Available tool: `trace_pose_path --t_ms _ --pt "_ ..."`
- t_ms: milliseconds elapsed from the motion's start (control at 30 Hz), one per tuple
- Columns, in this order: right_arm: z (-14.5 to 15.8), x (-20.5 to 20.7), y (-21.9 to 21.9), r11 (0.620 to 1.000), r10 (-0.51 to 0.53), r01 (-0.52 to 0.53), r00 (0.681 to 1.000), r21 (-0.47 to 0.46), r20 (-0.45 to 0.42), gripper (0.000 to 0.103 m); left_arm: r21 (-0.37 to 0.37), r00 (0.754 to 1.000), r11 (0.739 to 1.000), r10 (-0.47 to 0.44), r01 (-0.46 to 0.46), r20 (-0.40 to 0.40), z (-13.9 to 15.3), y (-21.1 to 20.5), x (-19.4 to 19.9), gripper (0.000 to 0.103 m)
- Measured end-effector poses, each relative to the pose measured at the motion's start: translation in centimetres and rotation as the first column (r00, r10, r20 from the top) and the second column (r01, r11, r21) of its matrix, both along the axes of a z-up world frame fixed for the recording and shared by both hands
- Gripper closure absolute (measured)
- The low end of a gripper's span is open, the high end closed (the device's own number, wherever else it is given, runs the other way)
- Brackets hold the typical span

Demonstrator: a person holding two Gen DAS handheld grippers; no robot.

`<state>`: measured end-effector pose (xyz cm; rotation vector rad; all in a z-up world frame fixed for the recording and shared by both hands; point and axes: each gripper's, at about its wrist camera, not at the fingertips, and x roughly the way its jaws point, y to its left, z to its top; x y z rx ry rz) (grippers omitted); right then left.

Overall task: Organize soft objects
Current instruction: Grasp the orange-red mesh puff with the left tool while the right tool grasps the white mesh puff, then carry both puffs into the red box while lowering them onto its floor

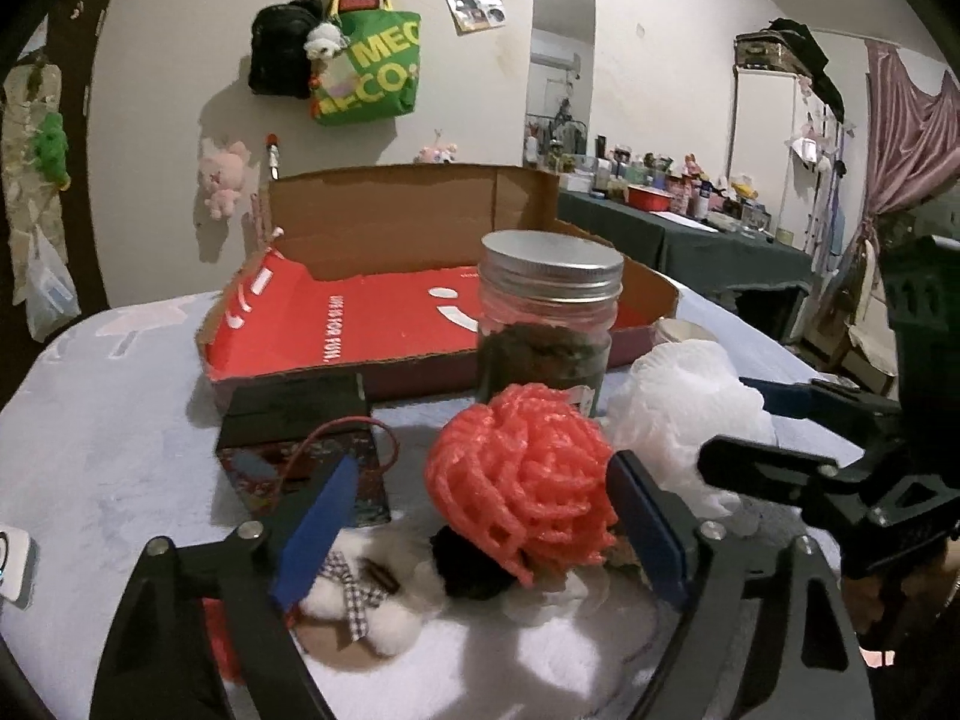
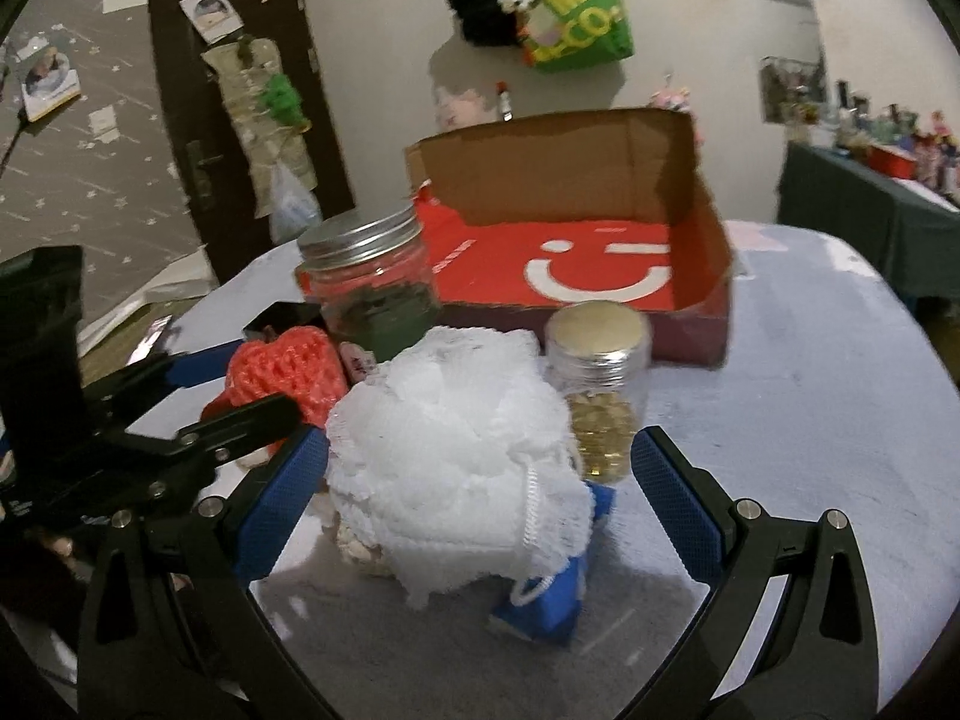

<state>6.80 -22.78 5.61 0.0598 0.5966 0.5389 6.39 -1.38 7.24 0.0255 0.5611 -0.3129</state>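
Note:
A pink-red mesh ball (image 1: 522, 474) lies on the table between the open fingers of my left gripper (image 1: 480, 522); its right pad is at the ball's edge. Under it lie a white plush with a checked bow (image 1: 360, 594) and a black soft thing (image 1: 468, 558). A white bath pouf (image 2: 450, 456) sits between the open fingers of my right gripper (image 2: 480, 498), on top of a blue object (image 2: 558, 594). The pouf also shows in the left wrist view (image 1: 690, 414), and the pink ball in the right wrist view (image 2: 282, 378). An open red cardboard box (image 1: 372, 312) stands behind.
A glass jar with a metal lid and dark contents (image 1: 549, 312) stands in front of the box. A smaller jar of yellow beads (image 2: 600, 384) is beside the pouf. A small dark patterned box (image 1: 300, 444) sits left of the pink ball. A cluttered green table (image 1: 672, 228) is far right.

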Motion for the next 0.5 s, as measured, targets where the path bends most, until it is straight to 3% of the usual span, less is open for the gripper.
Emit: trace_pose_path --t_ms 67,167,200,300,500 --pt "-0.3 0.4 0.2 0.999 0.031 -0.031 0.999 0.005 -0.015 0.004 -0.008 1.0 1.0 -0.017 0.017 -0.018 -0.2 -0.1 0.3 0.027" --pt "-0.7 0.8 0.6 0.998 0.066 -0.065 0.997 0.017 -0.043 0.022 -0.019 0.998 0.999 -0.047 0.046 -0.034 -0.4 -0.1 0.9 0.041" --pt "-0.9 0.8 0.6 0.997 0.07 -0.069 0.996 0.019 -0.05 0.025 -0.024 0.997 0.998 -0.063 0.062 -0.036 -0.5 -0.2 0.9 0.051" --pt "-1.1 0.7 0.6 0.997 0.078 -0.076 0.996 0.033 -0.053 0.045 -0.019 0.997 0.997 -0.07 0.069 -0.031 -0.5 -0.4 0.7 0.054" --pt "-0.6 -0.4 0.2 0.998 0.047 -0.046 0.999 0.049 -0.017 0.061 -0.015 0.997 0.997 -0.076 0.076 -0.009 0.0 -0.4 0.0 0.057"
